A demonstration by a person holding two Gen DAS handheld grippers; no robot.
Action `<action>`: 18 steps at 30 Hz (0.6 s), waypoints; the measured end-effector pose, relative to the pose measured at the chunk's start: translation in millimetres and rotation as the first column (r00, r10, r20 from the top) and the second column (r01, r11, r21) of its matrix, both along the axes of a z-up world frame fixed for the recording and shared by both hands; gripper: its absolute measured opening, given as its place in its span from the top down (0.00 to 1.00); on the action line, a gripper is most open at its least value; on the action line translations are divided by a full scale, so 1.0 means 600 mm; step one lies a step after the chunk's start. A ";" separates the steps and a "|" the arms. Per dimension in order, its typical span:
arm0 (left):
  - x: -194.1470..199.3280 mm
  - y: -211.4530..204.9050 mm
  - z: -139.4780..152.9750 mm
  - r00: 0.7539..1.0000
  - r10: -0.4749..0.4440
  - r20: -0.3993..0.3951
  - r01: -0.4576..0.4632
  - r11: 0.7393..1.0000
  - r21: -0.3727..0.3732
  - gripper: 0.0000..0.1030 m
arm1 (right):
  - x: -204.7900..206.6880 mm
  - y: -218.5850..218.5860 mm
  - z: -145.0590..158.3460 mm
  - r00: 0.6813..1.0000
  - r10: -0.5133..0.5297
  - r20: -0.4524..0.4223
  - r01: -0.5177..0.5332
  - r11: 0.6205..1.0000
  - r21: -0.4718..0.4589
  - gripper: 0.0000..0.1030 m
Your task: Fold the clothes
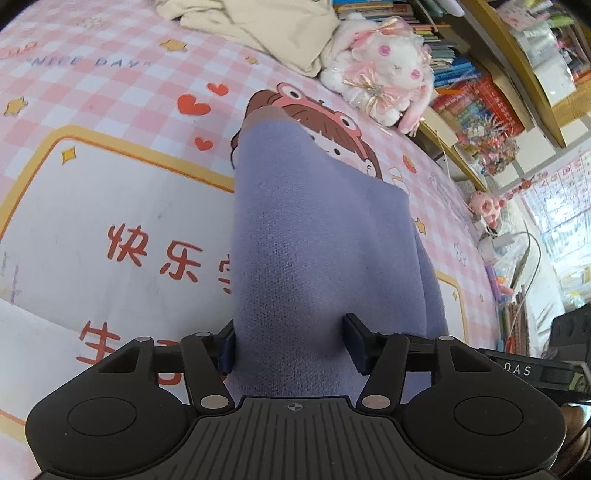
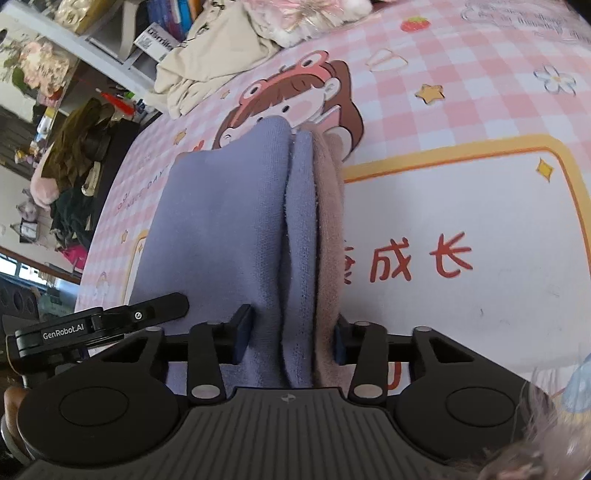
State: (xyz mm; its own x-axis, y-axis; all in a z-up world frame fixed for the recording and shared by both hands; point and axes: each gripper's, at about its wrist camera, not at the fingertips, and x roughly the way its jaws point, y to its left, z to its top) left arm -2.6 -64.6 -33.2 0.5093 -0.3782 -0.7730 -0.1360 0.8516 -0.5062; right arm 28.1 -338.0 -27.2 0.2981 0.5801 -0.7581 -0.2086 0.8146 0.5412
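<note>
**Left wrist view: purple garment gathered, fold unfinished**

The left gripper (image 1: 288, 343) clamps a thick bunch of the purple garment (image 1: 314, 229), lifted over the pink checked sheet (image 1: 110, 92). In the right wrist view the right gripper (image 2: 290, 338) pinches several layers, purple and brownish-pink. Judging by this, the garment is already doubled over; laying it flat remains. A beige garment (image 1: 266, 29) lies crumpled beyond, apparently still unfolded.

Between the black left claw (image 1: 290, 343) pads: lavender-blue garment (image 1: 317, 240), mauve-brown trim. Beyond: pink-white checked bedsheet (image 1: 110, 88), red hearts, cream clothing (image 1: 273, 26).
</note>
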 end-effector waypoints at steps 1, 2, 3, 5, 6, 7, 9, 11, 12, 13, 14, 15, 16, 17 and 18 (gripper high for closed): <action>-0.001 -0.005 0.006 1.000 -0.012 0.014 0.011 1.000 0.023 0.50 | -0.004 0.003 0.006 1.000 0.009 0.022 -0.008 1.000 -0.012 0.70; -0.002 -0.010 0.013 0.999 -0.024 0.030 0.022 0.999 0.043 0.51 | -0.008 0.007 0.013 0.999 0.019 0.050 -0.017 0.999 -0.030 0.71; -0.002 -0.012 0.019 0.999 -0.033 0.042 0.030 0.998 0.054 0.51 | -0.013 0.012 0.021 0.996 0.029 0.081 -0.025 0.998 -0.050 0.72; -0.002 -0.017 0.030 0.996 -0.051 0.067 0.046 0.996 0.076 0.51 | -0.022 0.021 0.036 0.989 0.049 0.138 -0.037 0.995 -0.088 0.72; -0.002 -0.018 0.035 0.995 -0.057 0.077 0.051 0.995 0.083 0.51 | -0.026 0.025 0.043 0.984 0.059 0.166 -0.041 0.993 -0.106 0.72; -0.003 -0.016 0.037 0.995 -0.056 0.083 0.049 0.996 0.079 0.51 | -0.029 0.028 0.047 0.981 0.064 0.182 -0.043 0.992 -0.115 0.72; -0.004 -0.011 0.040 0.995 -0.050 0.090 0.044 0.997 0.068 0.51 | -0.032 0.031 0.054 0.976 0.069 0.205 -0.045 0.991 -0.123 0.72; -0.005 -0.007 0.042 0.994 -0.045 0.095 0.040 0.997 0.059 0.51 | -0.035 0.035 0.059 0.972 0.075 0.225 -0.047 0.990 -0.130 0.72; -0.006 -0.005 0.043 0.994 -0.045 0.098 0.040 0.998 0.058 0.51 | -0.035 0.037 0.061 0.970 0.078 0.230 -0.048 0.990 -0.133 0.72; -0.007 -0.003 0.045 0.994 -0.047 0.101 0.041 0.997 0.060 0.51 | -0.036 0.040 0.062 0.969 0.082 0.235 -0.050 0.989 -0.138 0.73; -0.008 -0.002 0.047 0.993 -0.048 0.107 0.042 0.997 0.063 0.51 | -0.037 0.044 0.064 0.967 0.084 0.240 -0.051 0.989 -0.140 0.73; -0.009 0.000 0.049 0.992 -0.050 0.112 0.042 0.997 0.065 0.51 | -0.038 0.047 0.066 0.966 0.085 0.245 -0.051 0.989 -0.142 0.73; -0.010 0.002 0.051 0.992 -0.051 0.117 0.043 0.997 0.067 0.51 | -0.038 0.051 0.068 0.965 0.085 0.250 -0.050 0.989 -0.142 0.73; -0.010 0.004 0.053 0.991 -0.051 0.121 0.043 0.997 0.068 0.51 | -0.038 0.054 0.070 0.963 0.084 0.254 -0.049 0.989 -0.142 0.73; -0.010 0.008 0.056 0.991 -0.052 0.127 0.043 0.997 0.069 0.51 | -0.038 0.058 0.071 0.962 0.083 0.259 -0.048 0.989 -0.141 0.73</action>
